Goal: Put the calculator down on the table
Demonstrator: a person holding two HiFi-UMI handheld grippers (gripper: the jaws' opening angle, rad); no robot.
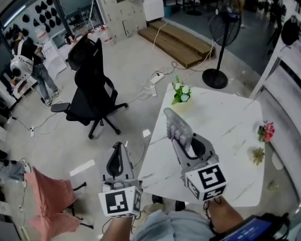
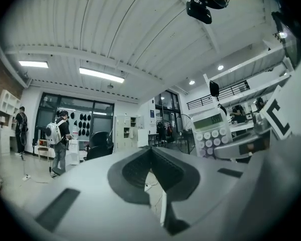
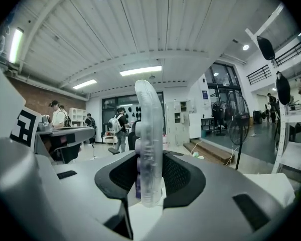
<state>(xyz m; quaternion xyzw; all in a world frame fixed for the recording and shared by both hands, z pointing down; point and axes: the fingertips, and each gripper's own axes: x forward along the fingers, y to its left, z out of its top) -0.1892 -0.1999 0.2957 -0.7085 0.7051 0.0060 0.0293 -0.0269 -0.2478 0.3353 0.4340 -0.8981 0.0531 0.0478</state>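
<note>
Calculator (image 1: 174, 122) clamped in right gripper (image 1: 185, 143), print illegible

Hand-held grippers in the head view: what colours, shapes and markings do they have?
Both the left hand-held gripper and the right hand-held gripper have light grey, tapering plastic bodies with dark ribbed pads inside the jaws. Each carries a white cube printed with black square markers.

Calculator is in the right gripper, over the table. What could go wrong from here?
1. The right gripper grips the calculator edge-on by one end, with most of it standing clear of the jaws. If released like that, it may topple and slap flat onto the table.
2. It hangs near the table's left edge, so a topple that way could carry it over the side.
</note>
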